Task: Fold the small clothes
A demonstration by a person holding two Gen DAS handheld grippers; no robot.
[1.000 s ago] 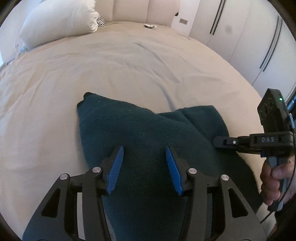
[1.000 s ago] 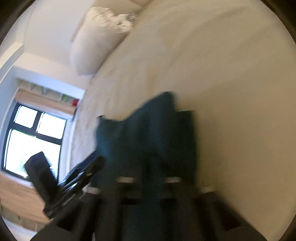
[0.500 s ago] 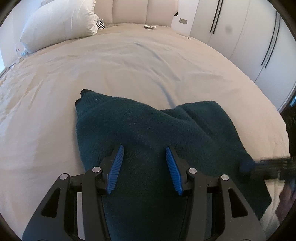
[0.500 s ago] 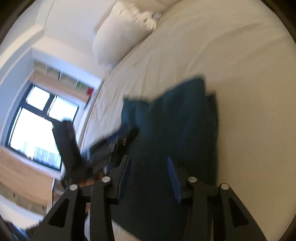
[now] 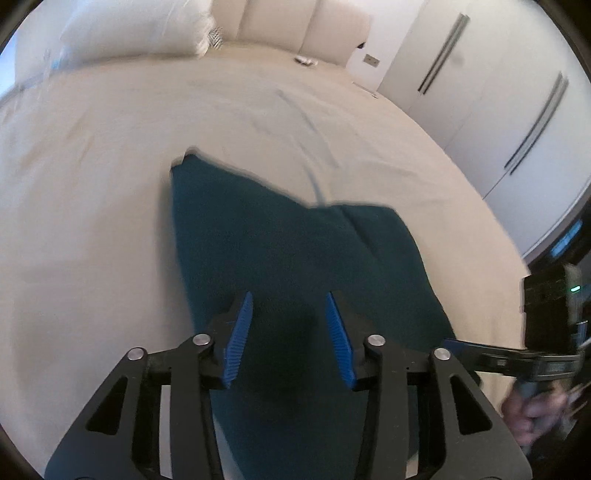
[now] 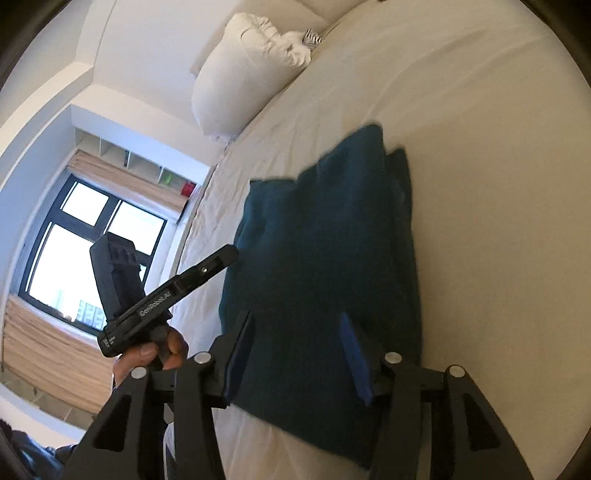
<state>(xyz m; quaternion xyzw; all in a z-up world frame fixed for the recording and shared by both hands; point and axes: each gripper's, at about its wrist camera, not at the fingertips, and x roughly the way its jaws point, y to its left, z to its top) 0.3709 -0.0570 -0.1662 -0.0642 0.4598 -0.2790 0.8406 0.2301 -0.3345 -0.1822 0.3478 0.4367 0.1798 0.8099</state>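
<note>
Two tongs hang over one dark teal cloth [image 5: 288,258], both with nothing between their blue pads. The left tongs [image 5: 289,338] have just been closing a little and stand half wide; the right tongs [image 6: 299,354] have just been opening and stand half wide too. Directly under and ahead of both tongs the cloth lies on the bed [image 5: 92,166], already doubled, with its long axis running away from the tongs toward the pillow [image 6: 251,74]. I judge the left tongs nearer to its near edge; the right tongs [image 5: 458,345] wait beside the cloth's right border. Beyond the cloth is only bare sheet, then the headboard [image 5: 295,33].
</note>
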